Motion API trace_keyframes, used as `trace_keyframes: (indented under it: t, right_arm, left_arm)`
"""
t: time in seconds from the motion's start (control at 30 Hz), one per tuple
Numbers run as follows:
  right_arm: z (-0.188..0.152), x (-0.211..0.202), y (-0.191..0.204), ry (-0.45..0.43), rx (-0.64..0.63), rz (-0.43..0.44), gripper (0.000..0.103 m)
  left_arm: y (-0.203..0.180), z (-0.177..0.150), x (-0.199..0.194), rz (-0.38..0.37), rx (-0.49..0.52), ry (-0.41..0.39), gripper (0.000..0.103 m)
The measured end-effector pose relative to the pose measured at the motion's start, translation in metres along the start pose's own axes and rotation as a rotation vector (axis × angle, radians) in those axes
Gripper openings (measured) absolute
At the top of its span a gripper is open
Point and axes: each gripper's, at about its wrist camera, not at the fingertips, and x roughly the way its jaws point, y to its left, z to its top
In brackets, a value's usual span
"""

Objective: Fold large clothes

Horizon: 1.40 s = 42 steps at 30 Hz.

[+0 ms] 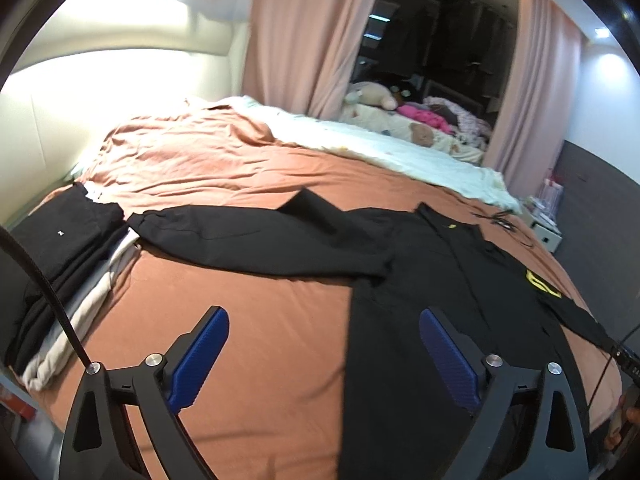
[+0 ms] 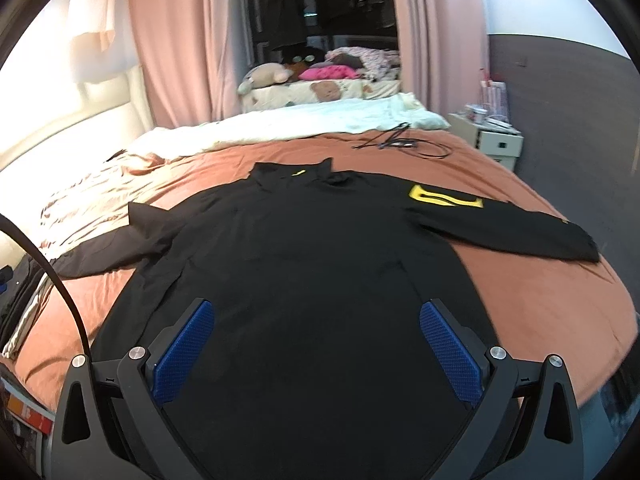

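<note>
Across the rust-coloured bedspread (image 2: 532,280) lies a large black long-sleeved shirt (image 2: 304,264), spread flat with its collar toward the far side and both sleeves extended outward. One sleeve (image 1: 256,240) reaches toward a stack of folded clothes (image 1: 60,264) at the bed's edge (dark garments above pale ones), its cuff just beside the stack; a fold of the fabric stands up midway along this sleeve. The other sleeve (image 2: 516,232) runs toward the opposite edge, next to a yellow emblem (image 2: 444,196) on the chest. A small yellow tag (image 2: 296,172) marks the inside of the collar.

Left gripper (image 1: 324,354): jaws spread wide, nothing between the blue pads (image 1: 200,356); it hangs over bare bedspread beside the shirt's hem edge, with one finger over the black cloth. Right gripper (image 2: 316,350): jaws likewise wide and empty, poised above the shirt's lower body. Whether either gripper touches the fabric cannot be told.

Surroundings: a pale blanket (image 2: 304,120) along the far side of the bed, a tangle of dark cables (image 2: 396,142) on the bedspread beyond the collar, a white nightstand (image 2: 496,142) at the corner, pink curtains (image 2: 176,40) framing an alcove with plush toys (image 2: 268,74) and heaped laundry. A black cable (image 1: 44,288) from the rig crosses the left view's lower corner, partly masking the folded stack.
</note>
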Motion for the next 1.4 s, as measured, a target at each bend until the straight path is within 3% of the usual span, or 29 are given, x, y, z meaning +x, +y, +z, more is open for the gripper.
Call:
trace_keyframes:
  t: [0.33,0.57,0.8,1.03,1.1,1.2,1.3,1.4]
  right_arm:
    - [0.045,0.073,-0.006,0.086,-0.029,0.097,0.076]
    - [0.072,0.126,-0.003,0.125,-0.059,0.139,0.064]
    - [0.098,0.170,0.009,0.133,-0.043,0.195,0.063]
    - [0.103,0.215,0.017,0.192,-0.058,0.258,0.036]
    - [0.103,0.225,0.018,0.208,-0.056,0.276,0.034]
    - [0.107,0.239,0.022,0.230,-0.046,0.295,0.033]
    - [0.111,0.252,0.028,0.255,-0.037,0.318,0.029]
    - [0.114,0.265,0.040,0.277,-0.028,0.348,0.025]
  left_arm:
    - [0.059,0.041,0.067,0.111,-0.095,0.066,0.077]
    - [0.103,0.056,0.115,0.178,-0.181,0.105,0.074]
    - [0.141,0.054,0.174,0.236,-0.267,0.188,0.065]
    - [0.174,0.042,0.229,0.296,-0.372,0.248,0.058]
    - [0.187,0.037,0.243,0.344,-0.407,0.278,0.057]
    - [0.196,0.037,0.250,0.410,-0.400,0.270,0.035]
    - [0.194,0.043,0.253,0.436,-0.354,0.281,0.005]
    - [0.185,0.055,0.243,0.418,-0.321,0.246,0.001]
